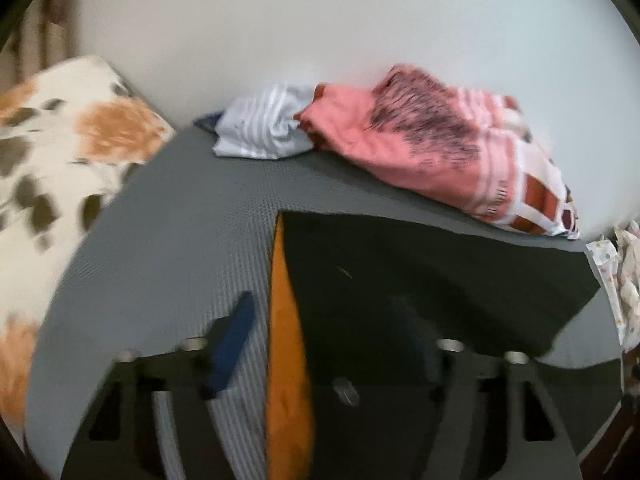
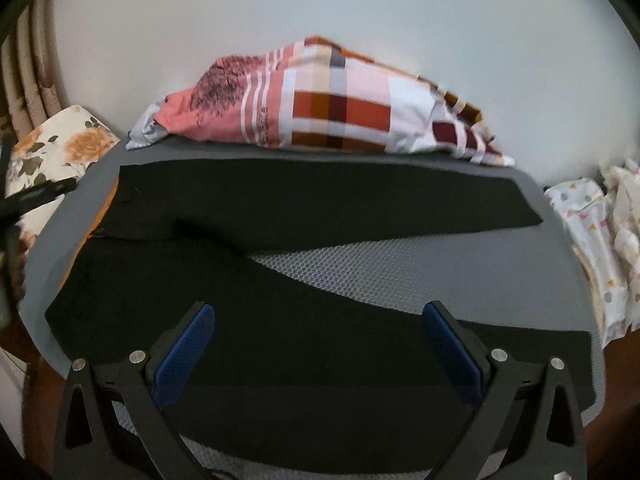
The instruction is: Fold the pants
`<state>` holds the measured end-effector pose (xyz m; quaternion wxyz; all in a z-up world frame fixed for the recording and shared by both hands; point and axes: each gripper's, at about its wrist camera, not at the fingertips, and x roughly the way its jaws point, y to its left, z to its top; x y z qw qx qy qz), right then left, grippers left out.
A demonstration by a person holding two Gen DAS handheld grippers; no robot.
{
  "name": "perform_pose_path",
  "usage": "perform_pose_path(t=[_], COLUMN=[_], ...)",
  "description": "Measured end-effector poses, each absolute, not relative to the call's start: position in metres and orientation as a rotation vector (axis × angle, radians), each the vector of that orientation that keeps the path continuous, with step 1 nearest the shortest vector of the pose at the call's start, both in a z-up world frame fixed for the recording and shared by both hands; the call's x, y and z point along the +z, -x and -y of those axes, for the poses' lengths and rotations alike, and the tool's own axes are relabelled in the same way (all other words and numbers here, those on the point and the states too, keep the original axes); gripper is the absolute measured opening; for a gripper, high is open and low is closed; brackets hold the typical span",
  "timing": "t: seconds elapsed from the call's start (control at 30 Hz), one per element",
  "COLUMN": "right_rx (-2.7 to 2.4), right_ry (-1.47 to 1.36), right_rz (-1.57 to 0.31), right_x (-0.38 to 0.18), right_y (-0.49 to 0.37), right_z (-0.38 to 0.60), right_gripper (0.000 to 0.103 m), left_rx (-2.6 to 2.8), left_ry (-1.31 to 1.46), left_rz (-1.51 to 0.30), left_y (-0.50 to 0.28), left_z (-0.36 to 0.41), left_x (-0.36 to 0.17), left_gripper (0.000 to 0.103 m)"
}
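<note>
Black pants (image 2: 280, 320) lie flat on a grey mat (image 2: 380, 264), legs spread apart toward the right, waist at the left with an orange lining (image 2: 108, 200) showing. My right gripper (image 2: 320, 316) is open, its blue pads (image 2: 188, 348) just above the near leg, holding nothing. In the left wrist view the pants (image 1: 420, 280) fill the right half, with the orange waistband (image 1: 284, 340) running down the middle. My left gripper (image 1: 328, 312) is open over the waist edge; its left pad (image 1: 234, 344) is sharp enough to see, the right one is blurred against the black cloth.
A pink and checked pillow (image 2: 340, 108) and a pale striped cloth (image 1: 260, 128) lie along the mat's far edge by the white wall. A floral pillow (image 1: 52, 160) sits to the left. Patterned white bedding (image 2: 600, 248) lies off the mat's right edge.
</note>
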<state>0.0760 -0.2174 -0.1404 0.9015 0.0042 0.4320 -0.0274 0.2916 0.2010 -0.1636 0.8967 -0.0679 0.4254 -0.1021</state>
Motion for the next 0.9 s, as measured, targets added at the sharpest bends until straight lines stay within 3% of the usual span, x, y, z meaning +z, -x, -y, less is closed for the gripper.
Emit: perform_pose_path(t=[0.23, 0.53, 0.57, 0.6, 0.67, 0.9], right_rx=[-0.058, -0.047, -0.046, -0.044, -0.041, 0.104], right_ry=[-0.007, -0.016, -0.012, -0.008, -0.009, -0.246], right_rz=[-0.929, -0.992, -0.994, -0.998, -1.008, -0.988], right_x=[-0.153, -0.168, -0.169, -0.171, -0.174, -0.163], right_y=[-0.098, -0.117, -0.117, -0.118, -0.121, -0.151], right_z=[0.211, 0.2, 0.199, 0.197, 0.196, 0.21], right_gripper=[0.102, 0.102, 0.102, 0.102, 0.102, 0.103], left_rx=[-0.343, -0.46, -0.442, -0.426, -0.392, -0.407], left_ry=[0.117, 0.0, 0.021, 0.043, 0.046, 0.049], left_rz=[-0.964, -1.033, -1.041, -1.05, -1.033, -0.811], left_y=[-0.38, -0.41, -0.411, -0.411, -0.41, -0.336], left_z=[-0.212, -0.185, -0.186, -0.187, -0.189, -0.173], left_x=[-0.203, -0.234, -0.234, -0.234, -0.229, -0.171], left_gripper=[0.049, 0.049, 0.047, 0.028, 0.01, 0.009])
